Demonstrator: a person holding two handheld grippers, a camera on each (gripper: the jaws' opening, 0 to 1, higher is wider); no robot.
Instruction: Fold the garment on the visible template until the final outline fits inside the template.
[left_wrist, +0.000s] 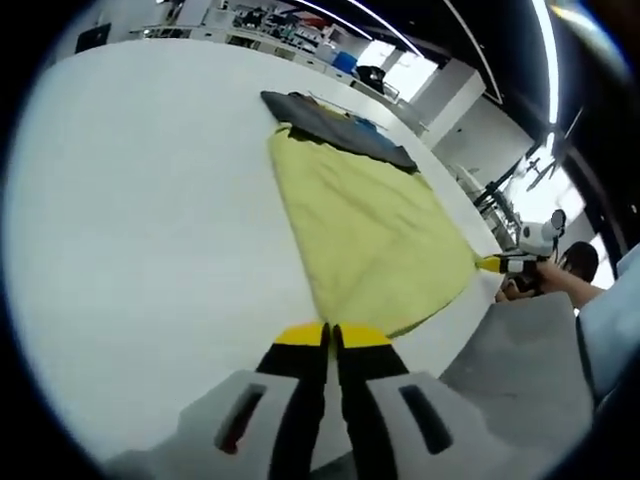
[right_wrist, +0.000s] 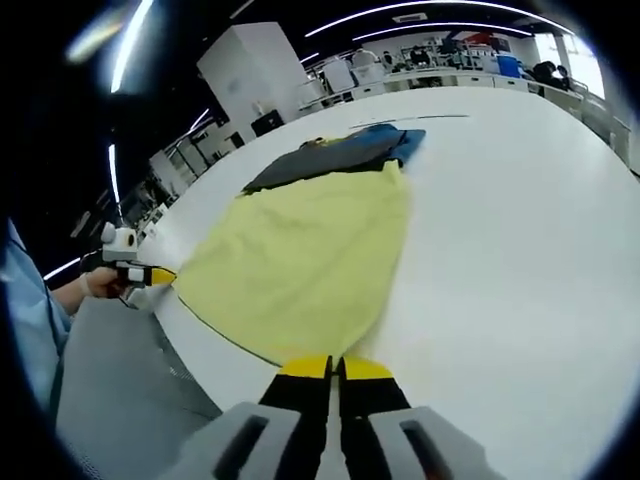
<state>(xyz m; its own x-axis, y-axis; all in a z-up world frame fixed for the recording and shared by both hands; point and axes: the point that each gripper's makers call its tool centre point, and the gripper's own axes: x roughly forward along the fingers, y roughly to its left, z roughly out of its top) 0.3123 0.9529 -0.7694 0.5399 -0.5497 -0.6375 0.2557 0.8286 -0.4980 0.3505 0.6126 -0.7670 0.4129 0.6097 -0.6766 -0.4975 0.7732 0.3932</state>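
Note:
A yellow garment (left_wrist: 370, 230) lies spread flat on the white table (left_wrist: 150, 220), running away from me. My left gripper (left_wrist: 330, 335) has its jaws together on the near hem of the cloth. The right gripper (left_wrist: 492, 264) comes in from the right and meets the garment's corner at the table edge. In the right gripper view the yellow garment (right_wrist: 300, 260) spreads ahead, and my right gripper (right_wrist: 335, 366) is shut on its near edge. The left gripper (right_wrist: 158, 275), held by a hand, touches the far left corner. A thin dark line (right_wrist: 225, 340) runs along the cloth's near border.
A dark grey garment (left_wrist: 335, 120) with a blue piece (right_wrist: 405, 140) beside it lies at the far end of the yellow one. The table edge (left_wrist: 455, 335) drops to a grey floor (left_wrist: 530, 370). Benches and equipment (right_wrist: 440, 60) stand in the background.

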